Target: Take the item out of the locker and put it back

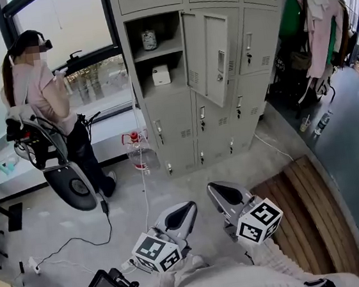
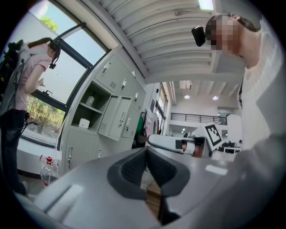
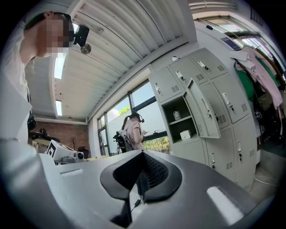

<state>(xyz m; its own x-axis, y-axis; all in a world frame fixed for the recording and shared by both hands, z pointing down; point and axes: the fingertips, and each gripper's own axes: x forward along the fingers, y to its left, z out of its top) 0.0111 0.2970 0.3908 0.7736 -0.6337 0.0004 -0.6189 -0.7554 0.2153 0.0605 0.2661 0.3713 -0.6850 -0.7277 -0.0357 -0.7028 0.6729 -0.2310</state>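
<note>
grey concrete floor [image 1: 58, 211] runs from a big window [image 1: 70, 30] on the left to a curved wooden platform [image 1: 309, 208] on the right, with a black cable [image 1: 106, 231] trailing across it. against the far wall stands a bank of grey lockers [image 1: 170, 118]. one locker door [image 1: 208, 56] hangs open, showing two shelves: a small tin [image 1: 149, 40] on the upper one and a white box [image 1: 161, 75] on the lower. a clear water bottle [image 1: 138, 152] sits on the floor just beside the lockers, and clothes [image 1: 320, 20] hang to their right. a person [image 1: 45, 97] stands at the window. the left gripper [image 1: 188, 208] and the right gripper [image 1: 213, 187] are low in the foreground, well apart from the lockers, each with its jaws pressed together and nothing held.
</note>
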